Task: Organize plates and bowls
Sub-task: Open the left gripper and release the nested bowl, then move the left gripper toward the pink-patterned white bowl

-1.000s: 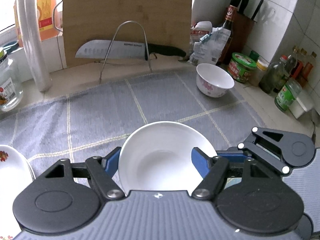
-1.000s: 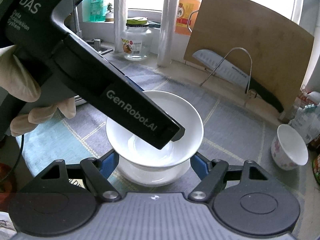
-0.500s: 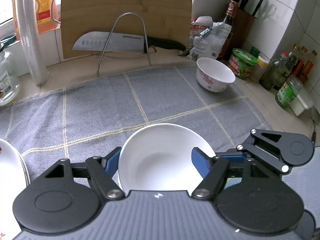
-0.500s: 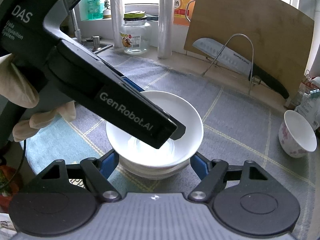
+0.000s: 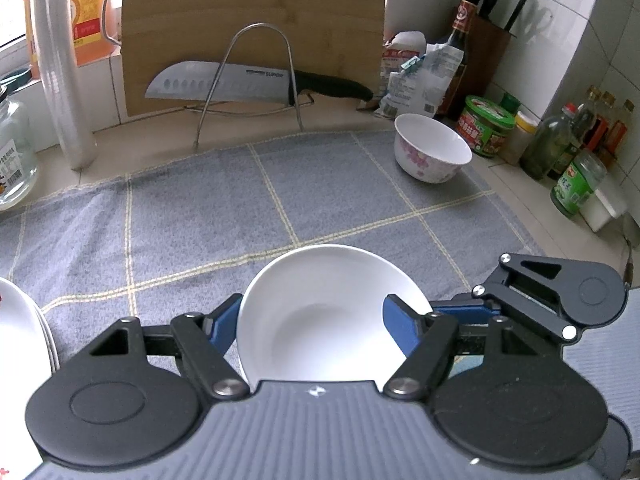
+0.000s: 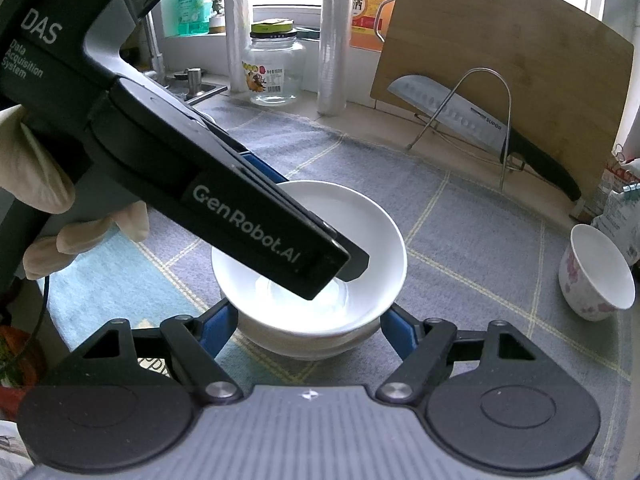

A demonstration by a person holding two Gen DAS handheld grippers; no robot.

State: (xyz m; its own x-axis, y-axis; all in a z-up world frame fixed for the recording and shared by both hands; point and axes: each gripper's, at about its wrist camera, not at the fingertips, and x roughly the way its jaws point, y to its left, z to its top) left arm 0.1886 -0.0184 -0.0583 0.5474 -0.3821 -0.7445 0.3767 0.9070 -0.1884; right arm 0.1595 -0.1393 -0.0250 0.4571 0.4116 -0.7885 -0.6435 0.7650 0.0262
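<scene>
A plain white bowl [image 5: 324,316] lies between the blue pads of my left gripper [image 5: 316,324], which stands open around it. In the right wrist view the same bowl [image 6: 360,232] rests on another white bowl [image 6: 304,344] beneath it, on the grey checked cloth [image 6: 472,220]. The left gripper's body [image 6: 224,200] crosses over the bowl there. My right gripper [image 6: 308,332] is open, its pads either side of the stacked bowls. A white bowl with pink flowers [image 5: 432,148] stands apart at the cloth's far right; it also shows in the right wrist view [image 6: 596,276].
White plates [image 5: 20,344] lie stacked at the left edge. A knife on a wire stand [image 5: 248,88] and a wooden cutting board [image 5: 256,20] stand at the back. Bottles and jars [image 5: 572,160] line the right wall. A glass jar [image 6: 274,68] stands near the sink.
The held white bowl has come down from above the lower bowl onto it. The left gripper has drawn back and lower over the cloth.
</scene>
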